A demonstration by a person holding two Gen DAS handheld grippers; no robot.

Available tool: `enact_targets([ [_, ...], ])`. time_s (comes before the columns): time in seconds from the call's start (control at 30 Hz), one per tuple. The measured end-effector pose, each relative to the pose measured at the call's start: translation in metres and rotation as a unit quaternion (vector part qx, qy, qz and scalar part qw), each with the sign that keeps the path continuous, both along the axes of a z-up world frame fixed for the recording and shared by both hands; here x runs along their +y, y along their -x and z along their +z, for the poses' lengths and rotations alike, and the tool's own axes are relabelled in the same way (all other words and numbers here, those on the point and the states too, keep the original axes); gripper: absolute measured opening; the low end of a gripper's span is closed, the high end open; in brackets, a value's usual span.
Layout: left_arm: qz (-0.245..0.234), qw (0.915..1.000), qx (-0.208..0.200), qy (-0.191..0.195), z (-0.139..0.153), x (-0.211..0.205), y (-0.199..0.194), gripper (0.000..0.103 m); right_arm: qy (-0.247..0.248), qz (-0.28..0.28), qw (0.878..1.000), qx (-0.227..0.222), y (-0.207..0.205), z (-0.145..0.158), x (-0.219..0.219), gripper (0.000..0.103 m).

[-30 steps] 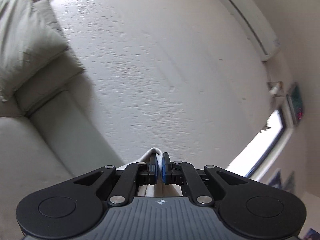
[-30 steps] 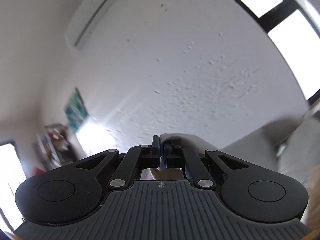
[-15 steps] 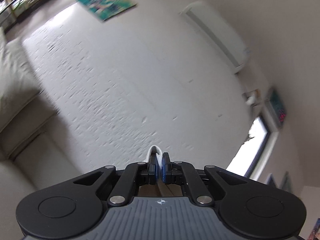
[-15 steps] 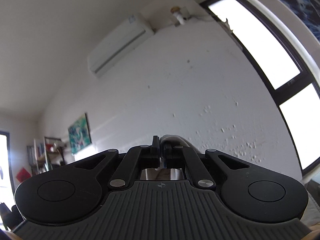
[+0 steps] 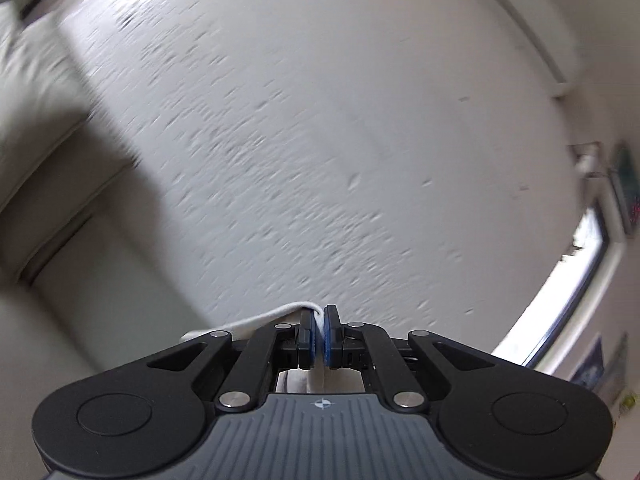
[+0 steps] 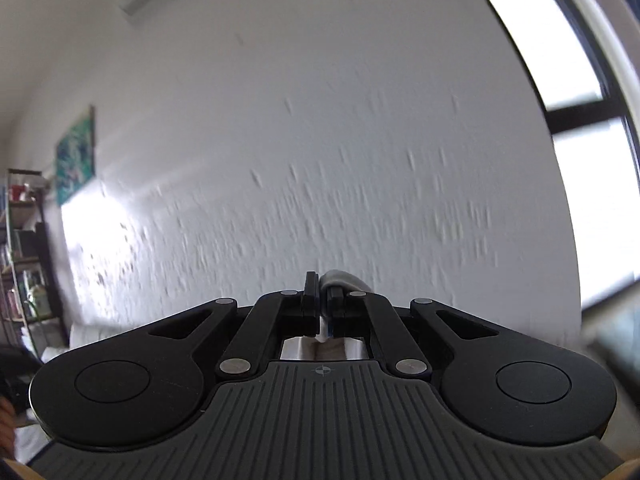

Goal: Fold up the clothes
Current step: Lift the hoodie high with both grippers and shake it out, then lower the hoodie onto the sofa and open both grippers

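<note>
My left gripper (image 5: 319, 312) is shut on a thin edge of white garment (image 5: 264, 317), which trails off to the left over the black linkage and hangs below out of sight. My right gripper (image 6: 322, 286) is shut on a pale fold of the same kind of cloth (image 6: 345, 279), which bulges over the right finger. Both grippers are held up in the air and face a white textured wall. Most of the garment is hidden under the gripper bodies.
A beige sofa (image 5: 36, 128) with cushions fills the left of the left wrist view. A window (image 6: 576, 120) runs down the right of the right wrist view, with a shelf (image 6: 24, 264) and a green picture (image 6: 75, 155) at the left. An air conditioner (image 5: 532, 36) hangs high on the wall.
Both views have swung across the wall with motion blur. The right view rolled, so the air conditioner left its middle. The cloth at the left gripper now stretches out to the left. Both grips hold.
</note>
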State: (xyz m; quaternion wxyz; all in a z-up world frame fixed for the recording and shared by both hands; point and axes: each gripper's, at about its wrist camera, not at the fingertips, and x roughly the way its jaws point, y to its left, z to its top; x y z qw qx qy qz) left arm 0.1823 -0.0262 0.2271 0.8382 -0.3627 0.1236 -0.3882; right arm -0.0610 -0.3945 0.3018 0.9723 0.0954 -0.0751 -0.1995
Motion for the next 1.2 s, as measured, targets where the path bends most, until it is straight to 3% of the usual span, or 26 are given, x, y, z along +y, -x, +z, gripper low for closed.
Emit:
enact_targets([
  [0.07, -0.009, 0.9997, 0.008, -0.019, -0.003, 0.008, 0.007, 0.002, 0.014, -0.006, 1.000, -0.009, 0.024, 0.016, 0.004, 0.003],
  [0.13, -0.024, 0.9966, 0.052, -0.059, -0.036, 0.008, 0.007, 0.002, -0.008, -0.014, 1.000, 0.020, 0.043, 0.013, -0.002, 0.003],
  [0.23, -0.058, 0.9819, 0.141, -0.112, -0.113, 0.007, 0.002, 0.002, -0.109, -0.002, 0.987, 0.121, 0.048, -0.035, -0.032, 0.003],
  [0.33, -0.083, 0.9563, 0.234, -0.155, -0.215, -0.004, -0.005, 0.002, -0.208, 0.017, 0.952, 0.224, 0.040, -0.130, -0.062, 0.003],
  [0.43, -0.087, 0.9265, 0.313, -0.189, -0.309, -0.018, -0.003, 0.002, -0.292, 0.026, 0.911, 0.290, 0.027, -0.233, -0.073, 0.003],
  [0.5, -0.077, 0.9087, 0.350, -0.214, -0.357, -0.024, 0.000, 0.002, -0.331, 0.019, 0.885, 0.327, 0.023, -0.298, -0.072, 0.003],
  [0.57, -0.053, 0.8987, 0.362, -0.242, -0.384, -0.024, 0.006, 0.002, -0.358, 0.008, 0.862, 0.358, 0.020, -0.348, -0.069, 0.003],
  [0.67, -0.027, 0.8954, 0.358, -0.263, -0.396, -0.016, 0.011, 0.002, -0.367, -0.003, 0.847, 0.385, 0.030, -0.390, -0.064, 0.003],
  [0.77, -0.002, 0.9001, 0.332, -0.282, -0.384, -0.009, 0.008, 0.002, -0.359, -0.010, 0.846, 0.395, 0.043, -0.402, -0.063, 0.003],
  [0.83, 0.015, 0.9040, 0.315, -0.289, -0.371, -0.007, 0.007, 0.002, -0.343, -0.020, 0.850, 0.400, 0.049, -0.404, -0.064, 0.003],
  [0.9, 0.030, 0.9069, 0.300, -0.294, -0.361, -0.005, 0.011, 0.000, -0.322, -0.032, 0.861, 0.392, 0.058, -0.397, -0.062, 0.003],
  [1.0, 0.060, 0.9016, 0.281, -0.323, -0.348, 0.002, 0.025, 0.000, -0.313, -0.038, 0.874, 0.370, 0.066, -0.382, -0.061, 0.003],
  [1.03, 0.078, 0.8947, 0.273, -0.345, -0.348, 0.002, 0.026, 0.000, -0.311, -0.038, 0.875, 0.368, 0.067, -0.381, -0.060, 0.003],
  [1.1, 0.110, 0.8785, 0.259, -0.386, -0.348, 0.003, 0.026, 0.000, -0.309, -0.035, 0.867, 0.388, 0.064, -0.386, -0.059, 0.004],
  [1.13, 0.115, 0.8716, 0.270, -0.393, -0.351, 0.007, 0.024, 0.000, -0.316, -0.031, 0.856, 0.407, 0.061, -0.394, -0.060, 0.011],
  [1.17, 0.112, 0.8696, 0.283, -0.388, -0.352, 0.013, 0.024, 0.000, -0.325, -0.029, 0.845, 0.424, 0.058, -0.401, -0.061, 0.020],
  [1.2, 0.104, 0.8730, 0.286, -0.381, -0.353, 0.016, 0.025, 0.005, -0.340, -0.029, 0.832, 0.437, 0.057, -0.407, -0.062, 0.031],
])
